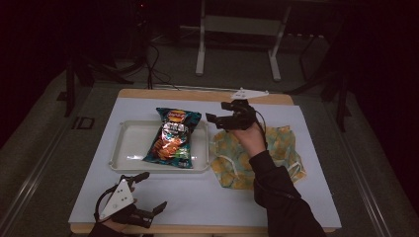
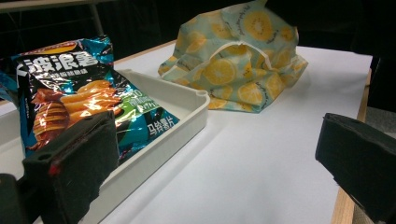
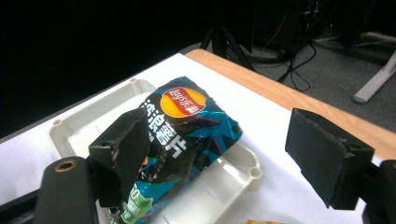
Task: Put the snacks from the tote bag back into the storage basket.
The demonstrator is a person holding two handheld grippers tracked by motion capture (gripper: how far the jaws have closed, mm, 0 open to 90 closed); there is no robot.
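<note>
Dark floor and stand legs surround a white-topped bench point(image 1: 296, 197) with a pale wood edge. On it, a shallow white plastic tray point(image 1: 129, 143) with rounded corners carries a glossy teal bag of crisps point(image 1: 173, 137), lying flat at the tray's right end, its top over the far rim. The bag looks light, puffy, crinkly and slippery, its contents fragile; a crimped end seam seems the safest hold. Just right lies a soft lemon-print cloth bag point(image 1: 281, 148). The right tongs point(image 1: 221, 113) hang above it, spread wide, empty. The left tongs point(image 1: 150, 192) rest at the near edge, wide apart, empty.
</note>
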